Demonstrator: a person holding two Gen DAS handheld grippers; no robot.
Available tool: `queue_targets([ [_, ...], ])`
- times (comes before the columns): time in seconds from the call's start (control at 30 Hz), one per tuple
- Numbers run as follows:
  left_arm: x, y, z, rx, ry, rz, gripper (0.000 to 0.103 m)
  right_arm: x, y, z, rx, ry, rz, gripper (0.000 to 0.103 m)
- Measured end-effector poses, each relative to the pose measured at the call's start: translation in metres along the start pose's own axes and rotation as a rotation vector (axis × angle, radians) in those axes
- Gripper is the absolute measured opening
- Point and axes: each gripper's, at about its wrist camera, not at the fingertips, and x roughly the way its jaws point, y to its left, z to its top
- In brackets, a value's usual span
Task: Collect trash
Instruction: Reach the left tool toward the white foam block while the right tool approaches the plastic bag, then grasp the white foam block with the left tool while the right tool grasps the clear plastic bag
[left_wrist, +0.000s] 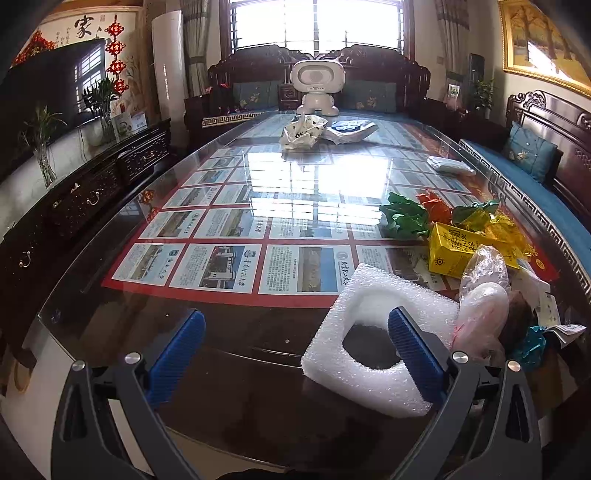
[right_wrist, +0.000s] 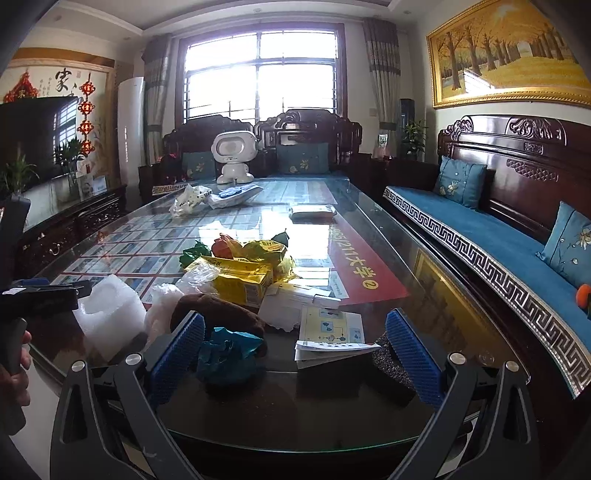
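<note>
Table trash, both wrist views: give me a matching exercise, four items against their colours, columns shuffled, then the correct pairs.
Items:
1. foam sheet with a hole
2. carton
3. crumpled paper nearest the right gripper
4. toy robot at the far end

Colours:
A. yellow
B. teal
C. white, with a dark cut-out
D. white, with a rounded screen-like head

Pairs: 1-C, 2-A, 3-B, 4-D

All four rest on the glass-topped table. The jaws of both grippers stand open and hold nothing.
</note>
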Motion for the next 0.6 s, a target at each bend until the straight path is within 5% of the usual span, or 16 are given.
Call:
queue_targets([
  [0.6,0.041,-0.004,-0.001,0.033,0.108,0.006,0.099,0.009,0.009,0.002,-0.032,0.022,0.014,0.095],
])
